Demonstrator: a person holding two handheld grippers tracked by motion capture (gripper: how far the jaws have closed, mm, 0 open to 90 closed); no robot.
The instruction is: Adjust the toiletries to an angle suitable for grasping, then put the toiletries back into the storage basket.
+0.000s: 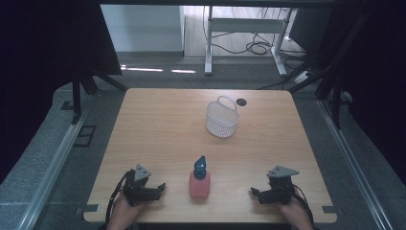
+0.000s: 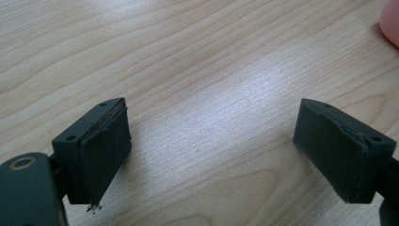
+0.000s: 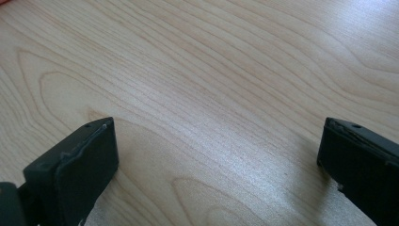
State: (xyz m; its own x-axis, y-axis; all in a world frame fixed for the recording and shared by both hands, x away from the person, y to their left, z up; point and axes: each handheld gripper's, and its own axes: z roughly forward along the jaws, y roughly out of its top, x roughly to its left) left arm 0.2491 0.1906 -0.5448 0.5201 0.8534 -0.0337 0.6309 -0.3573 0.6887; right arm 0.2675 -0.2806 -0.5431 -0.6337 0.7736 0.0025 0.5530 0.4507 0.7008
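desk: wooden, carries everything | basket: white mesh, far side, right of centre | bottle: pink with blue spray top, upright near your edge, between your grippers | left gripper: released, holding nothing | right gripper: released, holding nothing

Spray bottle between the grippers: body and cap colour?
Spray bottle: pinkish-red body, dark blue spray cap. Shows best in the high view.

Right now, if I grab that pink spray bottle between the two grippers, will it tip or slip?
The pink spray bottle stands upright and taller than wide, with a dark blue spray head on top, so a high push may tip it. Its smooth, rounded body could slip. It probably dents slightly if squeezed.
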